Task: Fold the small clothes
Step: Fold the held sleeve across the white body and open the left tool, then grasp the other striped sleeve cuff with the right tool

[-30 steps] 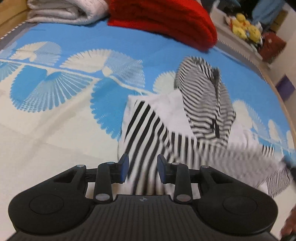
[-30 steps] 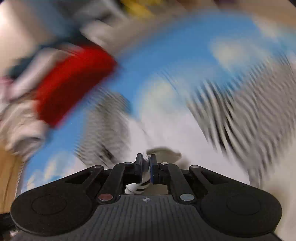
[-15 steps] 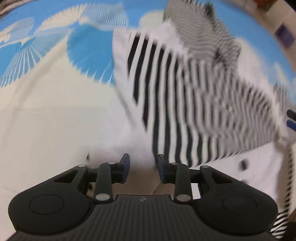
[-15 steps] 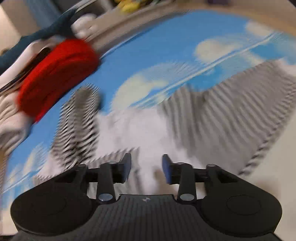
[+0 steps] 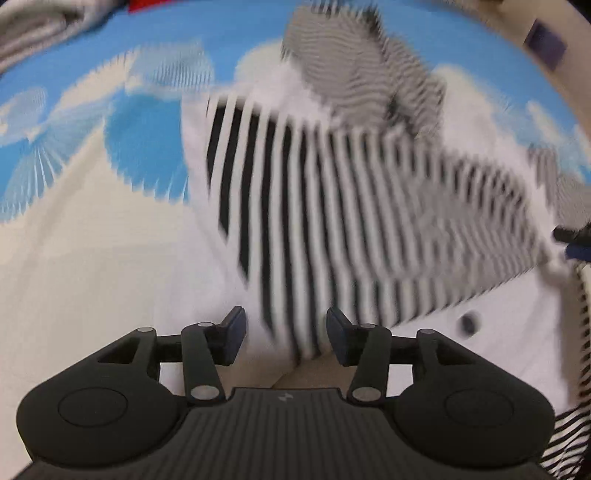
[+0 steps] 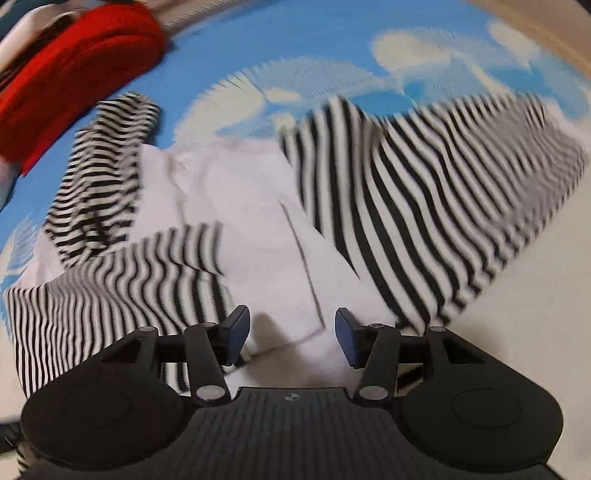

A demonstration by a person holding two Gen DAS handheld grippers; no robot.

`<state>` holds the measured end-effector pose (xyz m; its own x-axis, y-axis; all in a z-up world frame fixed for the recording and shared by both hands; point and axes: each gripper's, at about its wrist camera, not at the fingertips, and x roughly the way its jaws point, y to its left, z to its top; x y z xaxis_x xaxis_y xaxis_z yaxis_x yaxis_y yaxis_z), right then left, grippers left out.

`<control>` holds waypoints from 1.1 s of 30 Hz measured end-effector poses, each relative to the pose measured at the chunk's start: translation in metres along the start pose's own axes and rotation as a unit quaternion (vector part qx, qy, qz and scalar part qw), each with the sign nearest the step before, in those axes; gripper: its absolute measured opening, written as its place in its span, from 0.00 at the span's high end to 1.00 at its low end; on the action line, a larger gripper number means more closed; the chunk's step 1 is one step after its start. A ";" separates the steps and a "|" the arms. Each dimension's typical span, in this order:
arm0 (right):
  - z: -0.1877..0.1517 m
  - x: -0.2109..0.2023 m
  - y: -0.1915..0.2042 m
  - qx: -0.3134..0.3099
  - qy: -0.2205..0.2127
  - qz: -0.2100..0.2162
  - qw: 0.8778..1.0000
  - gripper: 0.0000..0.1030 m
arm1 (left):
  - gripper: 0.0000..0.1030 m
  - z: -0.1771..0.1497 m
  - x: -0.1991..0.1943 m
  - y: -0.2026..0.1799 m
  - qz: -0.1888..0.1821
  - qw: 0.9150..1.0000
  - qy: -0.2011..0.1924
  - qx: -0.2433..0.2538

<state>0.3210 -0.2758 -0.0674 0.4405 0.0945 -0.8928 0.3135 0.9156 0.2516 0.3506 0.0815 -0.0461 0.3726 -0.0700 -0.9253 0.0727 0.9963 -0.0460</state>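
Note:
A small black-and-white striped garment with white panels lies spread on a blue-and-cream patterned bedspread. My left gripper hovers over its near edge; the jaws are opening, striped cloth shows in the gap and the pads do not press it. My right gripper is over the white hem; its jaws are opening too, with the cloth lying loose under them. A finely striped sleeve sprawls at the left in the right wrist view. The other gripper's tip peeks in at the right edge.
A folded red blanket lies at the far left of the bed, with a grey-white folded textile beside it. The bed's wooden edge runs along the far right. Cream bedspread spreads near the grippers.
The right gripper, shut on cloth a second ago, has let go and opened wide. The left gripper's jaws have widened and it has dropped closer to the garment's near edge.

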 end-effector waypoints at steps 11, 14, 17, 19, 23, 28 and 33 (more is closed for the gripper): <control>-0.010 -0.065 0.009 -0.054 -0.055 -0.010 0.997 0.48 | 0.19 -0.006 -0.090 -0.056 0.022 0.983 -0.182 0.006; -0.018 -0.079 0.013 -0.060 -0.074 -0.012 0.995 0.48 | 0.19 -0.018 -0.100 -0.068 0.030 0.976 -0.214 -0.001; -0.026 -0.092 0.016 -0.067 -0.088 -0.004 0.994 0.48 | 0.19 -0.029 -0.107 -0.076 0.045 0.970 -0.237 -0.009; -0.030 -0.098 0.014 -0.069 -0.099 0.003 0.993 0.48 | 0.19 -0.034 -0.110 -0.079 0.045 0.969 -0.243 -0.016; -0.022 -0.112 -0.006 -0.049 -0.126 0.013 0.991 0.48 | 0.19 -0.035 -0.110 -0.081 0.037 0.968 -0.246 -0.031; 0.017 -0.141 -0.073 -0.015 -0.211 0.017 0.977 0.49 | 0.19 -0.032 -0.100 -0.083 0.025 0.962 -0.272 -0.020; 0.045 -0.122 -0.173 0.097 -0.232 -0.037 0.967 0.67 | 0.19 -0.018 -0.074 -0.084 0.039 0.966 -0.255 -0.016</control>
<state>0.2512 -0.4630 0.0146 0.7270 -0.1949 -0.6584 0.4909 0.8180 0.2998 0.3000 0.0043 0.0189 0.7833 -0.0029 -0.6217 0.0013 1.0000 -0.0030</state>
